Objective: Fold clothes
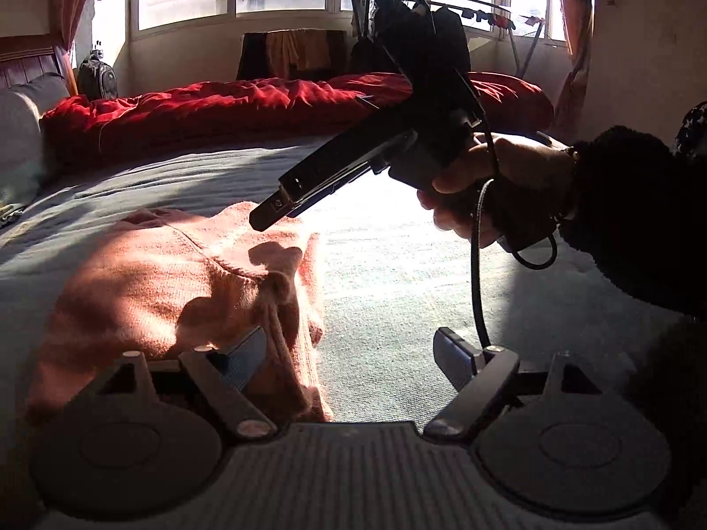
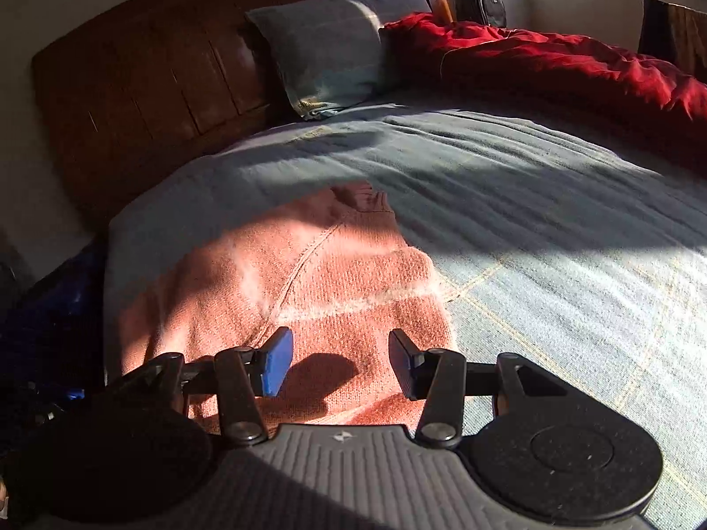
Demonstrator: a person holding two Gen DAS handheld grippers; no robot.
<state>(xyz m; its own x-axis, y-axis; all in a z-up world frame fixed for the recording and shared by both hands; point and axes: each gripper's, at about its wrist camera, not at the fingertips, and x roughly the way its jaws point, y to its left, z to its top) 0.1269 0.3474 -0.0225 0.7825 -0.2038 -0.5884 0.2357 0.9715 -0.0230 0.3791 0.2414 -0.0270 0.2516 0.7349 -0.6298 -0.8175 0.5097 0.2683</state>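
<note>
A pink knitted sweater (image 1: 154,282) lies partly folded on the blue-grey bedspread (image 1: 397,265). My left gripper (image 1: 351,353) hovers low over its right edge with the jaws wide open. A ridge of the knit stands against the left finger (image 1: 245,355), and the right finger (image 1: 455,353) is over bare bedspread. In the left wrist view a hand in a dark fuzzy sleeve (image 1: 627,212) holds the right gripper (image 1: 283,207) above the sweater's far side. In its own view the right gripper (image 2: 340,364) is open above the sweater (image 2: 336,274), gripping nothing.
A rumpled red duvet (image 1: 265,106) runs along the far side of the bed. A grey pillow (image 2: 327,44) leans on the wooden headboard (image 2: 146,75). A backpack (image 1: 97,75) and a clothes rack (image 1: 442,13) stand by the windows. A cable (image 1: 477,265) hangs from the right gripper.
</note>
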